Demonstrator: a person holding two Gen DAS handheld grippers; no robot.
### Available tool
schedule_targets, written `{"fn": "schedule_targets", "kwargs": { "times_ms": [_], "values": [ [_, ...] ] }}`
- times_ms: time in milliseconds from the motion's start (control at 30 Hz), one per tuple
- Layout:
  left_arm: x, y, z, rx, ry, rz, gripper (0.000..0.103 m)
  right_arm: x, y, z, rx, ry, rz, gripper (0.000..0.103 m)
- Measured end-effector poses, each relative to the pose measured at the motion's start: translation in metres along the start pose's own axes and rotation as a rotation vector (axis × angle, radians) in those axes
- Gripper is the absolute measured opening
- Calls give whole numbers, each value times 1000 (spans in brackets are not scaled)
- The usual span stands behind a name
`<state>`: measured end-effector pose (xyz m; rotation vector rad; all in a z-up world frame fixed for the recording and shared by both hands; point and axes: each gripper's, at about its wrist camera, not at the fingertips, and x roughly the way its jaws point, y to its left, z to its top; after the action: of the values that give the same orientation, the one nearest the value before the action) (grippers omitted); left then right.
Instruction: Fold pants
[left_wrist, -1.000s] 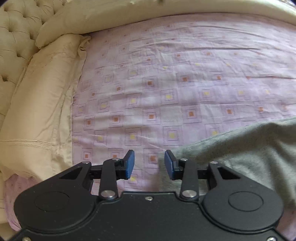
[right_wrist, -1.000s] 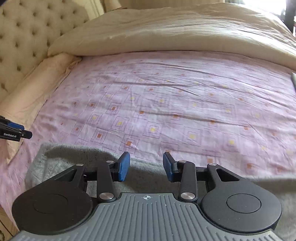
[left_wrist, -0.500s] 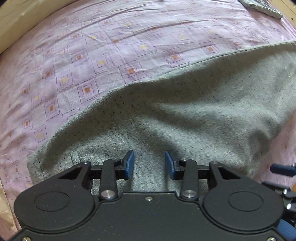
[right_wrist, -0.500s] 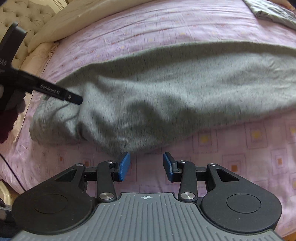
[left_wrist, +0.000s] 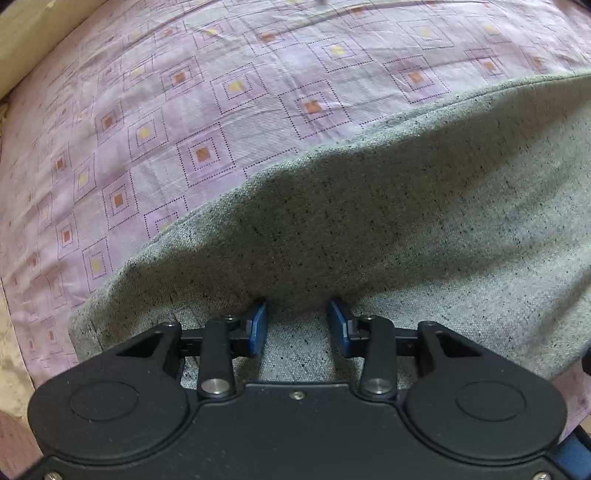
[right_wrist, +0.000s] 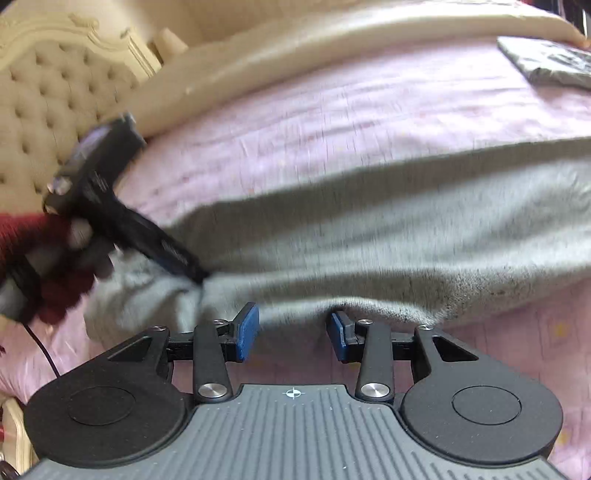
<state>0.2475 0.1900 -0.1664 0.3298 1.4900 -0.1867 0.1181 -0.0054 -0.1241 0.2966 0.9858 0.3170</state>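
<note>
Grey speckled pants (left_wrist: 388, 221) lie spread across a pink patterned bedsheet (left_wrist: 184, 110). My left gripper (left_wrist: 297, 325) is open, low over the pants near their left end, its blue pads straddling a fold of the fabric. In the right wrist view the pants (right_wrist: 369, 229) stretch across the bed, blurred by motion. My right gripper (right_wrist: 293, 332) is open at the near edge of the pants, the fabric edge just between its pads. The left gripper (right_wrist: 147, 236) shows there too, tip pressed on the pants' left end.
A cream tufted headboard (right_wrist: 55, 110) and a beige duvet roll (right_wrist: 295, 48) bound the far side. A folded grey patterned garment (right_wrist: 550, 62) lies at the far right. The sheet's beige edge (left_wrist: 11, 350) runs along the left.
Both grippers have dropped closer to the pants. The left one now has a fold between its pads; the right one has reached the near edge. Both stayed open.
</note>
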Motion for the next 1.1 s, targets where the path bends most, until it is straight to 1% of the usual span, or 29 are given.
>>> {"fn": "schedule_targets", "kwargs": {
  "times_ms": [67,167,233,300,367,433,467,500,567,600,667,733,833,900,933,967,1000,1033,1100],
  "values": [
    [0,1,0,-2,7,-11,47,8,-1,6,-8,28,12,42],
    [1,8,1,-7,14,-43,47,18,-4,3,-35,78,25,42],
    [0,13,1,-9,17,-64,47,19,0,1,-63,91,45,42],
    [1,15,0,-6,20,-75,47,20,5,-1,-120,99,60,47],
    [5,21,8,2,24,-84,47,23,10,-1,-184,109,63,48],
    [5,24,9,11,26,-94,47,26,14,0,-231,133,73,48],
    [5,25,9,14,28,-99,47,26,15,0,-250,158,87,44],
    [5,27,10,17,31,-105,47,25,16,1,-261,180,108,29],
    [2,29,10,21,36,-116,47,20,16,4,-280,221,126,7],
    [-3,30,9,25,31,-117,46,16,15,5,-284,228,136,3],
    [-20,29,-1,45,-17,-118,43,7,8,5,-266,241,156,3],
    [-37,21,-18,86,-66,-116,44,3,2,6,-230,244,163,3],
    [-55,15,-45,109,-97,-101,46,3,-3,8,-150,272,181,3],
    [-54,15,-61,112,-96,-75,50,5,-3,10,-134,287,192,3],
    [-50,17,-66,105,-88,-36,50,6,-2,11,-140,304,203,3],
    [-40,22,-68,87,-69,-6,51,5,0,13,-168,321,218,3],
    [-31,30,-71,56,-37,7,52,5,2,14,-200,341,230,3],
    [-23,38,-71,25,-11,7,53,4,4,14,-250,391,251,3],
    [-14,51,-71,-23,2,-44,55,5,5,12,-312,441,256,3]
  ]
}}
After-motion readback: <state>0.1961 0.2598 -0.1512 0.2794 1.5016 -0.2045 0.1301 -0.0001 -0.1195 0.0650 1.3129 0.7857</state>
